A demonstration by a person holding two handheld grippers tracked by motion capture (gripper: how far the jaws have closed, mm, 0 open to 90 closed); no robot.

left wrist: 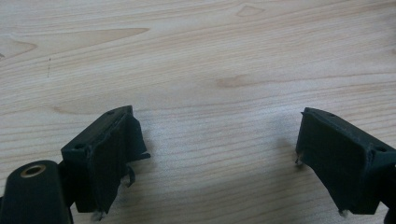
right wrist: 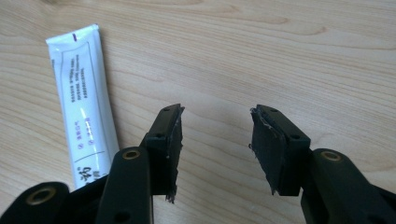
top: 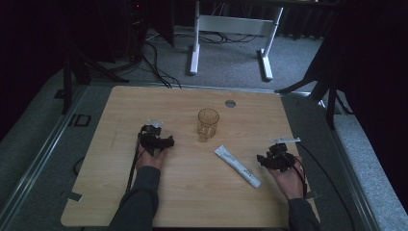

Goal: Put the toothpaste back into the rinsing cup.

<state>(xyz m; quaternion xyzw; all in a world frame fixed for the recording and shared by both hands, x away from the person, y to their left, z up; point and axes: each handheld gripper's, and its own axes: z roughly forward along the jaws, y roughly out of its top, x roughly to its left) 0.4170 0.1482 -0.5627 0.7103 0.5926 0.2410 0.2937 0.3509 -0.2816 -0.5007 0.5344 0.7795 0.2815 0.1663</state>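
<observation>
Right gripper [right wrist: 215, 140]: jaws standing apart over bare wood, pads gripping nothing; the white tube [right wrist: 84, 112] is lying flat just beside the left-hand jaw in the right gripper view, not touching it. Left gripper [left wrist: 215, 154]: jaws spread wide, also grasping nothing, hovering over plain tabletop [left wrist: 210, 56]. From the high view, both hands are resting low on the table [top: 192, 202], the tube lying diagonally between them, nearer the right gripper. An amber glass tumbler [top: 208, 124] is standing upright near the table's middle, apart from the tube. Judgement: nothing is picked up yet; the tube is seemingly waiting to be grasped, all work remaining.
</observation>
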